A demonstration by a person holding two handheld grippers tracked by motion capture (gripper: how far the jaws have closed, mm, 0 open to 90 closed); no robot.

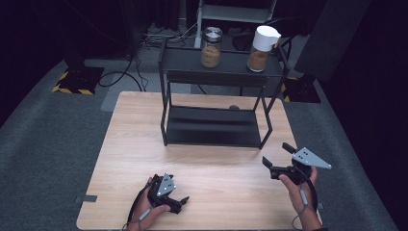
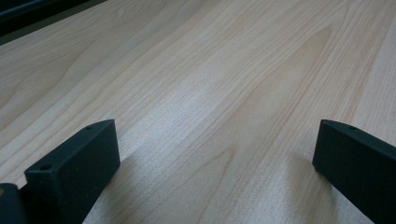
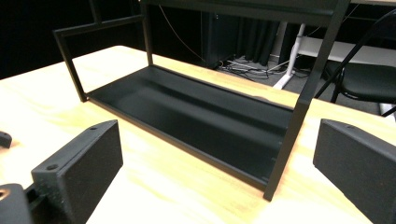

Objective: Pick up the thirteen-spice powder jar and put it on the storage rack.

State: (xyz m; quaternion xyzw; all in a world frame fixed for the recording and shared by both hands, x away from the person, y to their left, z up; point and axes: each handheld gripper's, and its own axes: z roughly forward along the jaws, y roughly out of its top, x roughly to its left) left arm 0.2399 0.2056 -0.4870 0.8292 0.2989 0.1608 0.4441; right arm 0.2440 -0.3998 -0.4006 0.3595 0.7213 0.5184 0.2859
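Right gripper sits wide open near the right end of the black two-tier metal rack standing mid-table, two brown-filled jars up top, while left gripper rests spread on bare wood.

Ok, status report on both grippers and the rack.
Left gripper open, low over table. Right gripper open, empty, facing rack. Two jars on top shelf. Nothing in the way.

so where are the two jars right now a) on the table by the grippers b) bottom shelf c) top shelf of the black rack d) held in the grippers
c, the silver-lidded jar and white-lidded jar both stand on the black rack's top shelf.
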